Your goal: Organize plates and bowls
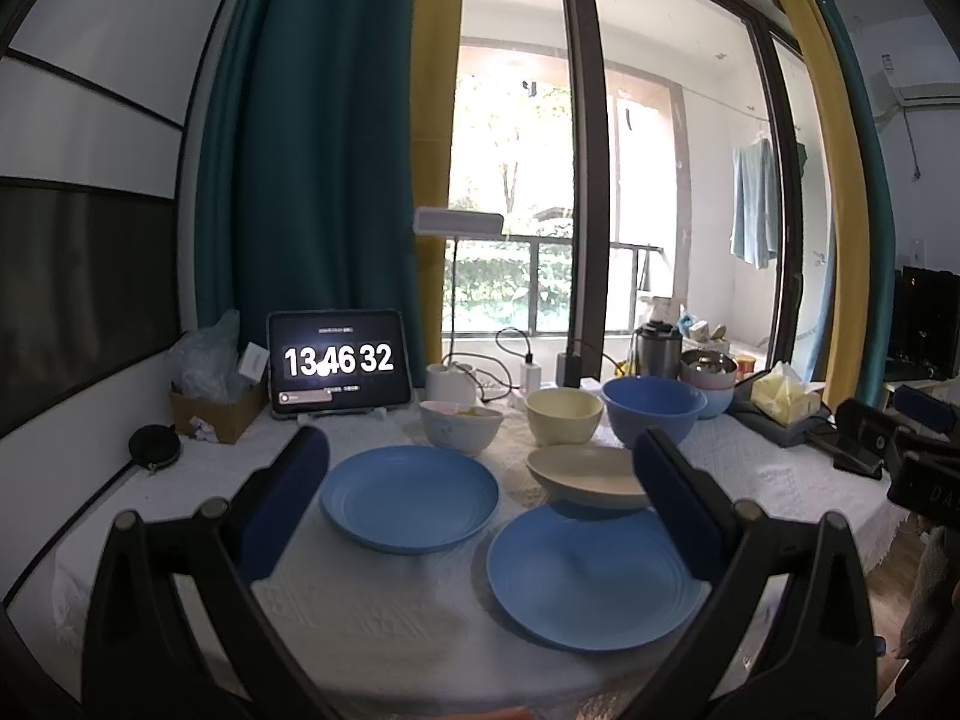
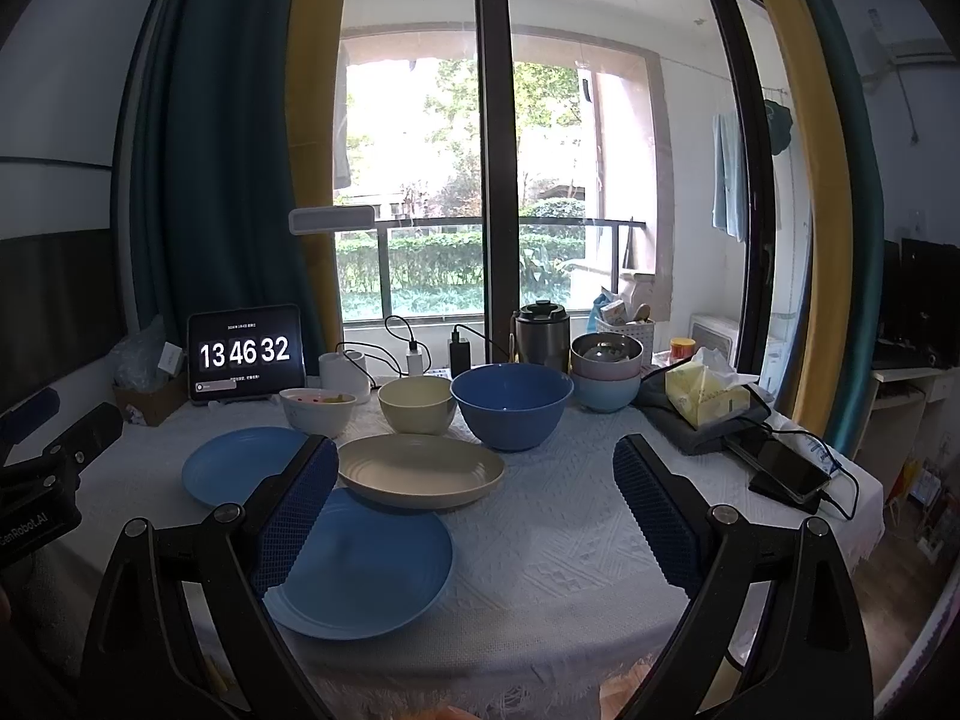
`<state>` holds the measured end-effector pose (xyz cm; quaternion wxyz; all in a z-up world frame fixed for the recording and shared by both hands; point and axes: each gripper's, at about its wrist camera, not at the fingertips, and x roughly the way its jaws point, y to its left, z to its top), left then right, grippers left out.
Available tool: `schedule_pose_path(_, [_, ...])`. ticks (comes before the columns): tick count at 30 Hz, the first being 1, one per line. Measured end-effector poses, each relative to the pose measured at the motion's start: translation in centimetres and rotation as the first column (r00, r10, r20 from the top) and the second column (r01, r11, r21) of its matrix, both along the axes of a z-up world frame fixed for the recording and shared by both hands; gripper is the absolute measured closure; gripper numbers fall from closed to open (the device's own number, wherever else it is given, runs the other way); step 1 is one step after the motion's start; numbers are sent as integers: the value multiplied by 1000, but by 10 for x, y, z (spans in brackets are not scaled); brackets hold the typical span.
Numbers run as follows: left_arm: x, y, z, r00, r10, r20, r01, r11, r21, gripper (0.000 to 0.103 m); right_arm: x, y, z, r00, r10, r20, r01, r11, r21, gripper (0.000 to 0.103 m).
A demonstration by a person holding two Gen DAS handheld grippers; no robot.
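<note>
My left gripper (image 1: 480, 474) and right gripper (image 2: 477, 480) hover with fingers spread wide and hold nothing, above a table (image 2: 570, 540) covered by a white textured cloth. On it lie two blue plates, one far left (image 2: 240, 465) and one nearer me (image 2: 366, 564), with a beige plate (image 2: 420, 468) just beyond the near one, its edge overlapping that plate. Behind these stand a white bowl (image 2: 318, 411), a cream bowl (image 2: 417, 405) and a large blue bowl (image 2: 510, 411), with a stack of small bowls (image 2: 606, 375) to their right. A tablet (image 2: 245, 353) reading 13 46 32 leans at the back left. Tall glass doors (image 2: 495, 180), flanked by teal and yellow curtains, open onto a balcony.
</note>
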<state>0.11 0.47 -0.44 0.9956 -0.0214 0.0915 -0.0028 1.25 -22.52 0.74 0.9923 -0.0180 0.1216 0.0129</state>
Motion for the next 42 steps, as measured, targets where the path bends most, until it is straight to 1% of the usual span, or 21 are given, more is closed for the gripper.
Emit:
schedule_pose_path(13, [2,1,0,1000,2,1,-2,1000,-2,1,4,-1,-3,1000,3,-9,-3,1000,0,8])
schedule_pose_path(17, [6,2,0,1000,4,-10,-4,1000,-2,1,10,-3,-6,1000,4,-16,-4,1000,-8,8])
schedule_pose_path(22, [27,2,-1,999,3,-38,-3,1000,-4,1,24,-6,-11,999,0,-36,-1,1000,-13,8])
schedule_pose_path(29, [69,-6,-7,995,-17,-99,16,1000,-15,1,53,-16,-17,998,-7,-69,7,1000,-9,8])
schedule_pose_path(34, [93,-11,-13,992,-15,-128,15,1000,-4,1,75,-23,-23,995,-14,-95,15,1000,10,8])
schedule_pose_path(42, [132,-21,-23,979,-20,-204,25,999,21,1,112,-31,-34,987,-13,-159,20,999,39,8])
